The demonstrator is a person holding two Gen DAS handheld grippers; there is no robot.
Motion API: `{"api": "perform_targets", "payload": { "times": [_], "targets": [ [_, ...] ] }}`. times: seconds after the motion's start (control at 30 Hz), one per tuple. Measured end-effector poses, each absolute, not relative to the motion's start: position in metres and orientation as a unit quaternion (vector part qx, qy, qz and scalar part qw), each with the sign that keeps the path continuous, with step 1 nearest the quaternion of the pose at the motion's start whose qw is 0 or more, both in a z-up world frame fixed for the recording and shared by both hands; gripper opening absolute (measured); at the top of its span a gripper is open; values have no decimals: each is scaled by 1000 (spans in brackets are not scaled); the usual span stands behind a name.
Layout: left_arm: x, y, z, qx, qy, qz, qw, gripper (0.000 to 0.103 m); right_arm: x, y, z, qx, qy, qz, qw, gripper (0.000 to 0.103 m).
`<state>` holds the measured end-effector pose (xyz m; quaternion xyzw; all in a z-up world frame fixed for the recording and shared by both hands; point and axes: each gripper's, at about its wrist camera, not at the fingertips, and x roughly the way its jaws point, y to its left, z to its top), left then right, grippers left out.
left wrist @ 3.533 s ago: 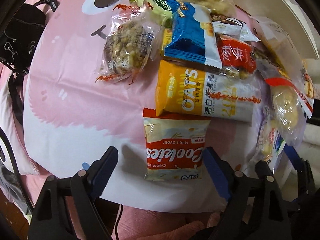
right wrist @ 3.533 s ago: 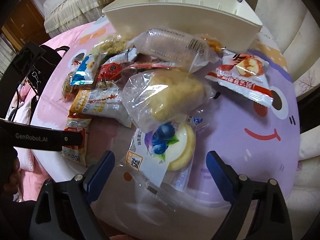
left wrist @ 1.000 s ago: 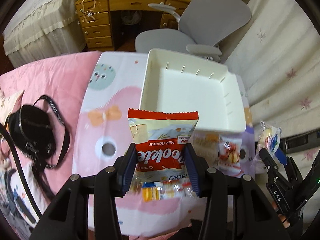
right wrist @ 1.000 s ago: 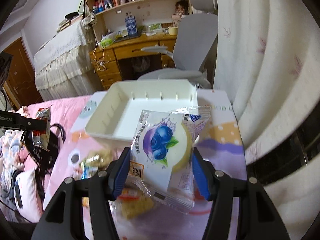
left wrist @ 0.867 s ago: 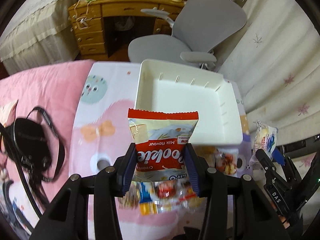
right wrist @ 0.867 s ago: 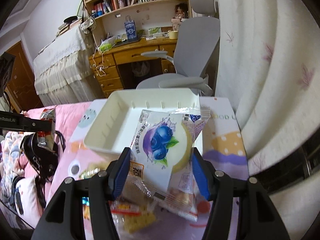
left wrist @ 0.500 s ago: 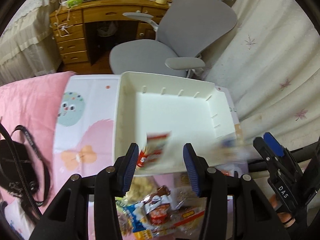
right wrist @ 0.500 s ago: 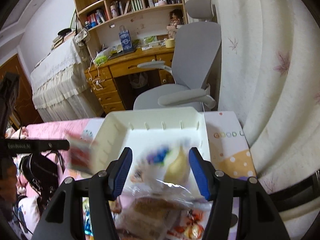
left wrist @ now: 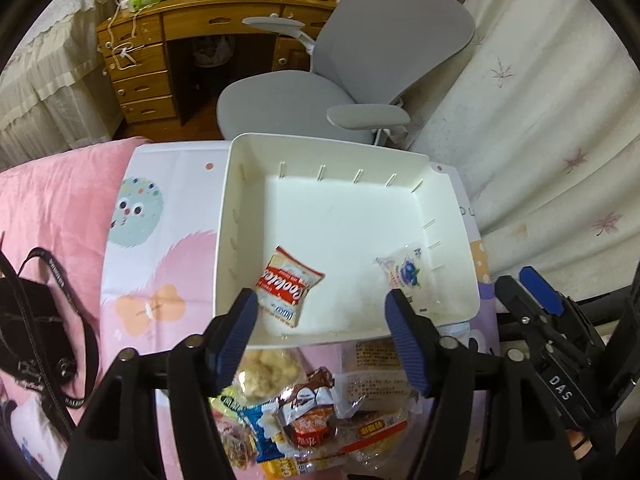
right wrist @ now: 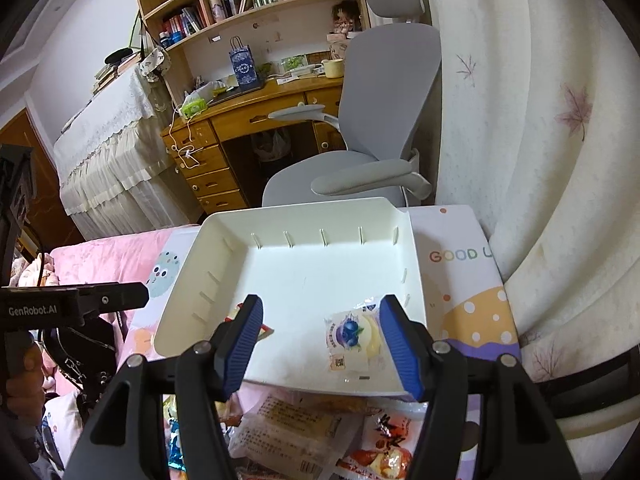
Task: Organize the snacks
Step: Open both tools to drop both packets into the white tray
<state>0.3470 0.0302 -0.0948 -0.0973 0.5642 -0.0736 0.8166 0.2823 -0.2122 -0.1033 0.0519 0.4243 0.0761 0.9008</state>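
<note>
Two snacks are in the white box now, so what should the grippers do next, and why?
Probably swing back to the pile of wrapped snacks. The red cookie packet and blueberry cake packet already lie inside the white plastic box, the left gripper is opening with nothing between its jaws, and the right gripper is empty.

My left gripper (left wrist: 318, 334) points steeply downward; its jaws are opening, nothing between the blue pads (left wrist: 234, 338). My right gripper (right wrist: 322, 346) tilts down less steeply, jaws apart, pads bare and gripping nothing. From the left wrist view the right gripper (left wrist: 536, 300) sits off to the right, alongside. My left hand (right wrist: 22, 378) shows at the right view's edge, wrapped around its handle.
</note>
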Motion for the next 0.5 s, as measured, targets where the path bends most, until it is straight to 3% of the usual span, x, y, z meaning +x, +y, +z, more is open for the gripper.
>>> {"api": "perform_targets", "payload": {
  "times": [0.13,0.5],
  "targets": [
    [330,28,-87,-96,562,-68,819,71,269,-218,-95,60,420,79,902,62],
    [236,30,-75,-116,552,-30,825,72,193,-245,-81,90,415,90,901,67]
  ]
}}
